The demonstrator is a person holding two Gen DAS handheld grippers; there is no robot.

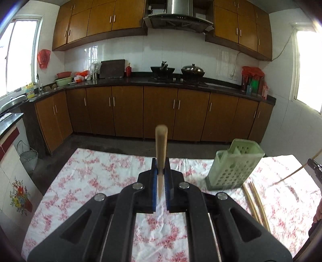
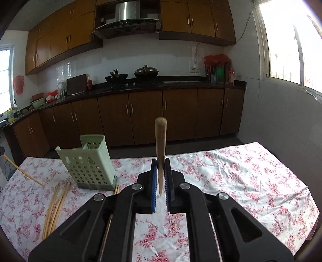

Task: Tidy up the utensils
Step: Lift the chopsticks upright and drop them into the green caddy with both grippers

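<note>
Left wrist view, left gripper (image 1: 161, 171) clamping chopstick (image 1: 161, 145) pointing forward, right gripper (image 2: 161, 171) likewise, apparently.

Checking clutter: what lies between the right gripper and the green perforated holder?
Right wrist view: only wooden chopstick ends on floral cloth separate right gripper from holder.

Clearly a home kitchen: brown wall cabinets (image 1: 100, 22) above a range hood (image 1: 178, 18), wok (image 1: 162, 69) and lidded pan (image 1: 192, 69) on the dark worktop (image 1: 217, 84), sink (image 1: 12, 101) by the window.
</note>
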